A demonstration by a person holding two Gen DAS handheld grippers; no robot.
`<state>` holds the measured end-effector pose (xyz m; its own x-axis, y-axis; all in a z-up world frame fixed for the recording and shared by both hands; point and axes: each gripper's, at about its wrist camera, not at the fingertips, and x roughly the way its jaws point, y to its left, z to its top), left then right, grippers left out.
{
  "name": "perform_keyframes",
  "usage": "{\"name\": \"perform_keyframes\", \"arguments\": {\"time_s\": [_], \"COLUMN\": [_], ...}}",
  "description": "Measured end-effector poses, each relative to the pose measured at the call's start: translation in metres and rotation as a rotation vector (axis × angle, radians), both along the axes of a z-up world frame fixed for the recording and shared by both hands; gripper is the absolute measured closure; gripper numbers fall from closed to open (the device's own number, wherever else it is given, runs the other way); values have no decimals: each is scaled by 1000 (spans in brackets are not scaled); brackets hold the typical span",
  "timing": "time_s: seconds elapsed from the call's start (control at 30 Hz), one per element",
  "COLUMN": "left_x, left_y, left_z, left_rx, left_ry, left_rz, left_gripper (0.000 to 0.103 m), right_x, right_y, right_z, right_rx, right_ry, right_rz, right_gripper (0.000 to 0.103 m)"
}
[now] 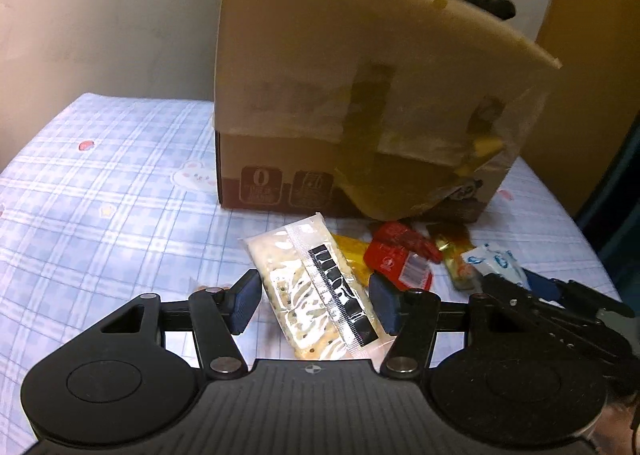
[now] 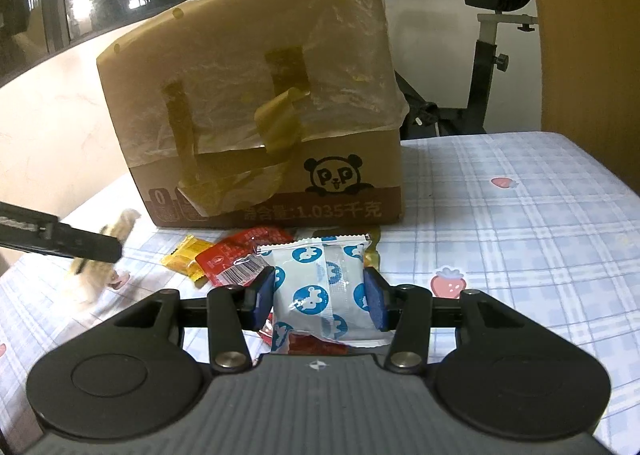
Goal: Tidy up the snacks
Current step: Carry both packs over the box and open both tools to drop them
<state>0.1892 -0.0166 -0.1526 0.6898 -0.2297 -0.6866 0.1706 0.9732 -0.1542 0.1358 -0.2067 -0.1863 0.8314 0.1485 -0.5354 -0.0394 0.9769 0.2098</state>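
A cardboard box (image 1: 360,103) with tape and plastic stands on the checked cloth; it also shows in the right wrist view (image 2: 256,107). Snacks lie in front of it. My left gripper (image 1: 316,299) is open around a clear cracker packet (image 1: 316,287), pads beside it, not pressing. A red packet (image 1: 400,259), a yellow packet (image 1: 352,251) and a white-blue packet (image 1: 496,263) lie to its right. My right gripper (image 2: 320,299) is shut on the white-blue packet (image 2: 324,287), above the red packet (image 2: 236,259) and yellow packet (image 2: 184,259).
The table has a blue checked cloth (image 1: 100,183) with strawberry prints (image 2: 448,283). An exercise bike (image 2: 484,67) stands behind the table at the right. The left gripper's finger (image 2: 60,239) juts in at the left of the right wrist view.
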Motion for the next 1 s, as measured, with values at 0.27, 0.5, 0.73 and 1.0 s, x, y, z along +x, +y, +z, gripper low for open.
{"name": "perform_keyframes", "arguments": {"time_s": [0.27,0.5,0.73,1.0], "left_x": [4,22,76,157], "left_y": [1,-3,-22,-36], "left_z": [52,122,159,151], "left_rx": [-44,-99,-99,-137], "left_ry": [-120,-269,-328,-224], "left_rz": [-81,-208,-228,-158], "left_gripper": [41,41,41,41], "right_x": [-9,3,61,133], "right_y": [-2,-9,-13,-9], "right_z": [48,131,180,182], "right_rx": [-14,-19,-25,-32], "right_ry": [-94,-289,-344,-264], "right_rz": [0,20,34,8], "right_gripper": [54,54,54,54]}}
